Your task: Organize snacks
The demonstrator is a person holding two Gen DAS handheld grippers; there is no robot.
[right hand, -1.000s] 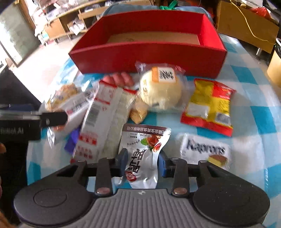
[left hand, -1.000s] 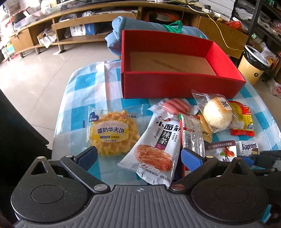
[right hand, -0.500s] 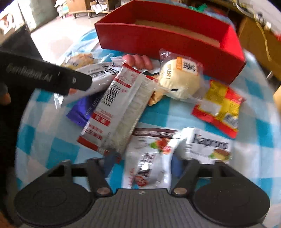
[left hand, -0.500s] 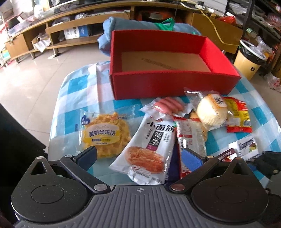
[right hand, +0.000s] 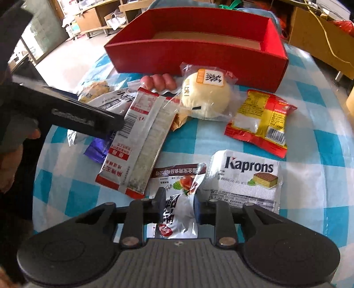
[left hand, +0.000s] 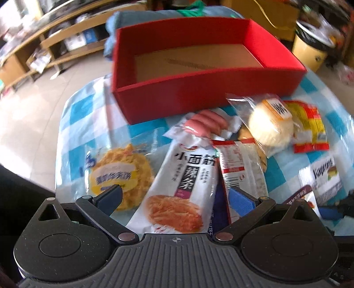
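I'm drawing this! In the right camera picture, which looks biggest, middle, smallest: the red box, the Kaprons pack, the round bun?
1. red box
2. Kaprons pack, though nearness to the camera enlarges it
3. round bun

Table wore blue-and-white checked cloth (right hand: 309, 93). Pale tiled floor (left hand: 33, 106) lay left of it, glossy under bright daylight. Long wooden shelf unit (left hand: 55, 37) ran along far side, 2 open shelves crammed with boxes and bags, contents too blurred to name. Blue bundle (left hand: 137, 16) with green strap sat behind table. Wooden cabinet (right hand: 320, 31) stood at right, yellow cable draped over it. Yellow bin (left hand: 309, 53) with dark liner stood near it.
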